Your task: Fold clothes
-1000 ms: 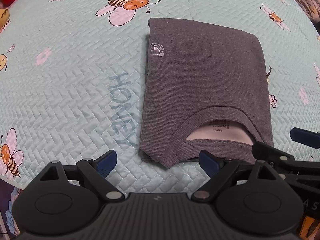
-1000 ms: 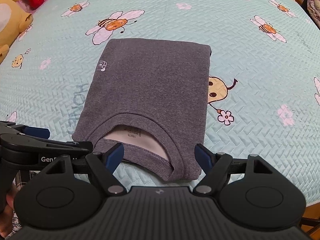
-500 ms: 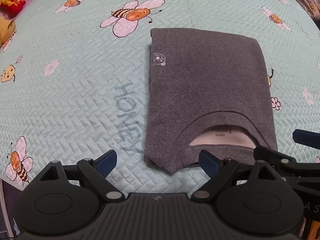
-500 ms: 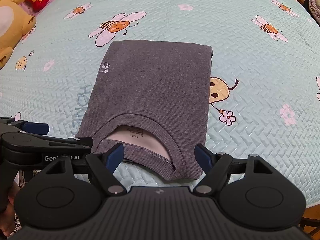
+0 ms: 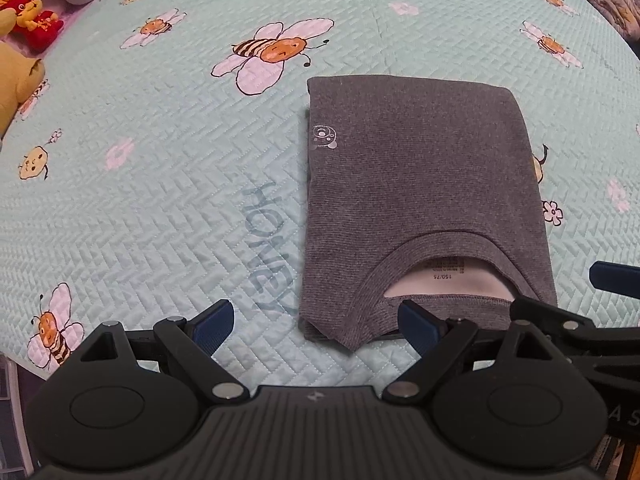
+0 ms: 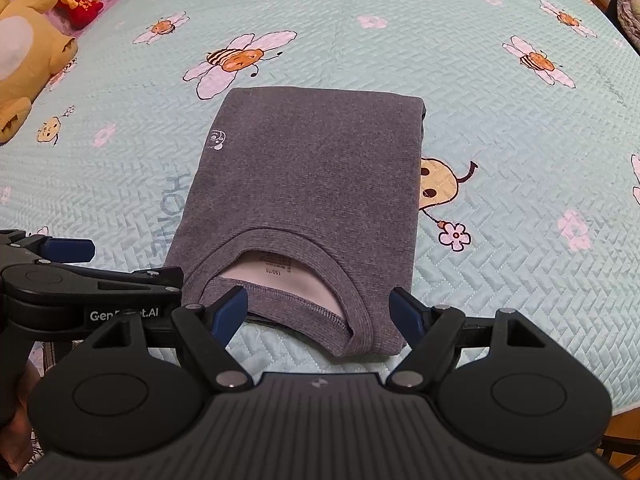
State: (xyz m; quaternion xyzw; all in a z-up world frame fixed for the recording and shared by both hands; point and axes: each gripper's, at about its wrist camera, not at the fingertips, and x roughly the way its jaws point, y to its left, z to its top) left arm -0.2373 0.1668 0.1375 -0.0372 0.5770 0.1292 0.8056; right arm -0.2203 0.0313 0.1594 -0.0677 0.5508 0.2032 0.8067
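Shirt (image 6: 308,184), grey ribbed knit, lay folded into a neat rectangle on the mint quilted bedspread (image 6: 500,128), neckline nearest, white size label showing inside the collar. Hovered just short of that collar edge: right gripper (image 6: 318,314), blue pads spread wide, nothing between them; left gripper (image 5: 316,322), likewise spread and empty, near the shirt's near left corner, with one pad over bare quilt and the other in front of the collar band. Touched no cloth with either pair of fingers, so far as could be seen. Judged soft, light and limp: likely to sag and unfold if lifted by one layer alone. Best taken at the two near corners, pinching through every layer at once, rather than at the stretchy collar band. Farther out: bee and flower prints, a faint "HONEY" beside the shirt, plush toys (image 6: 36,52) at the far left edge.
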